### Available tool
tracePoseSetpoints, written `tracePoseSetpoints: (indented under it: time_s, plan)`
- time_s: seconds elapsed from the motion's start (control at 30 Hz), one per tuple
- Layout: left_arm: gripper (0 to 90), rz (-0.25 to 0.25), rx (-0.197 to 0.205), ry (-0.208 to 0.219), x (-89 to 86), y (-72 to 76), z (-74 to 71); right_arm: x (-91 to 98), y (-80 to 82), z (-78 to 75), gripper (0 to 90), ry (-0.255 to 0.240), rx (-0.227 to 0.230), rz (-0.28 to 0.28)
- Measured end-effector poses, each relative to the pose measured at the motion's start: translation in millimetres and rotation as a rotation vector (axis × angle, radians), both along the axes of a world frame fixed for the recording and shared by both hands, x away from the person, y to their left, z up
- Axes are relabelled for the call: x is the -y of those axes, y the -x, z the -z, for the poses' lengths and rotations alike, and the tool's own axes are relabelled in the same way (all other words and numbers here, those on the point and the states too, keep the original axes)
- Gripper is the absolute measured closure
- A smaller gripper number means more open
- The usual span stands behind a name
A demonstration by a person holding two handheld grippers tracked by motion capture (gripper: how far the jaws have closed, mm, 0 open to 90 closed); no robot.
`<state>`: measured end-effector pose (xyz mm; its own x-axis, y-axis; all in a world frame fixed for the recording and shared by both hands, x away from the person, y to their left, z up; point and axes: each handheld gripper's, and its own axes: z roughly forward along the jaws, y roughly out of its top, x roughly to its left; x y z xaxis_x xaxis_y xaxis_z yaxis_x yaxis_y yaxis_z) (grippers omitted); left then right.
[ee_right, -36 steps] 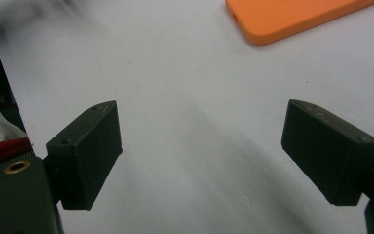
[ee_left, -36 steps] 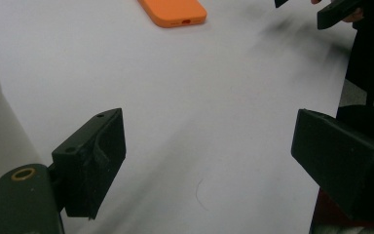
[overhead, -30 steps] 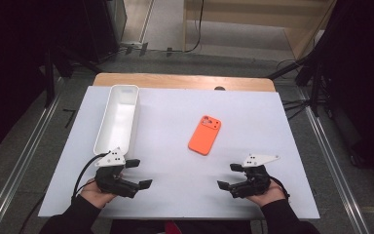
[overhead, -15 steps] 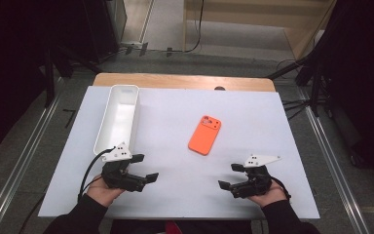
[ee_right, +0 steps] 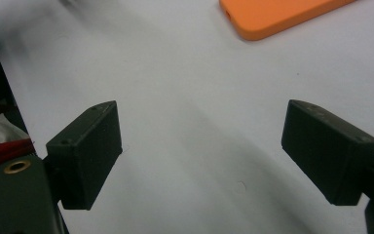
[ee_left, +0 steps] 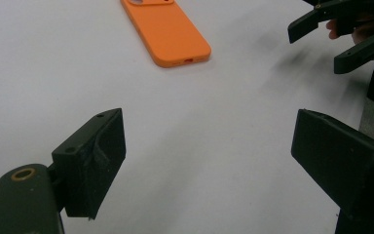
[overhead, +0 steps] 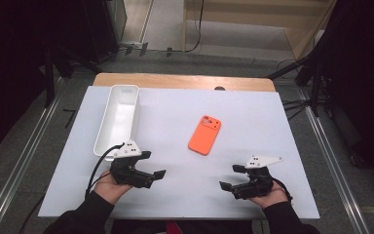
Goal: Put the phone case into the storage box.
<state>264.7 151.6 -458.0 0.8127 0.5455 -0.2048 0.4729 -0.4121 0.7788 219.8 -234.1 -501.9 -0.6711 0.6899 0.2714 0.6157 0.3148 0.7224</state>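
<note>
An orange phone case [overhead: 205, 134] lies flat, camera cutout up, near the middle of the white table [overhead: 253, 112]. It also shows at the top of the left gripper view [ee_left: 168, 33] and the right gripper view [ee_right: 282, 14]. My left gripper [overhead: 155, 165] hovers at the front left, open and empty, jaws wide [ee_left: 209, 161]. My right gripper [overhead: 231, 177] sits at the front right, open too, with nothing between its jaws [ee_right: 202, 156]. Both point inward toward each other. The right gripper appears far off in the left gripper view [ee_left: 343, 41].
A long white tray [overhead: 118, 118] stands along the table's left side, just beyond my left gripper. The wooden table edge [overhead: 185, 81] runs along the back. Dark stands and cables surround the table on the floor.
My left gripper has shifted to the right and slightly forward over the table. The right gripper and the phone case have stayed put.
</note>
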Motion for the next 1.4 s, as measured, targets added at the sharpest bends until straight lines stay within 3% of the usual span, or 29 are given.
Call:
tracePoseSetpoints:
  time_s: [0.3,0.5,1.17,1.4]
  plan:
    - [12.4,0.016,-0.017,-0.035,11.9,-9.6,0.9,1.9,2.0,0.1,13.4,-0.002,0.003,0.010]
    - [12.3,0.036,-0.057,-0.037,19.7,-15.3,3.6,2.2,1.8,0.1,13.4,-0.004,0.003,0.009]
    - [12.4,0.057,-0.052,-0.068,35.1,-34.4,2.7,1.5,-0.4,0.0,13.4,-0.007,0.006,0.001]
    - [12.4,0.063,-0.048,-0.102,45.1,-41.9,4.0,1.7,-0.5,0.0,13.4,-0.008,0.006,0.000]
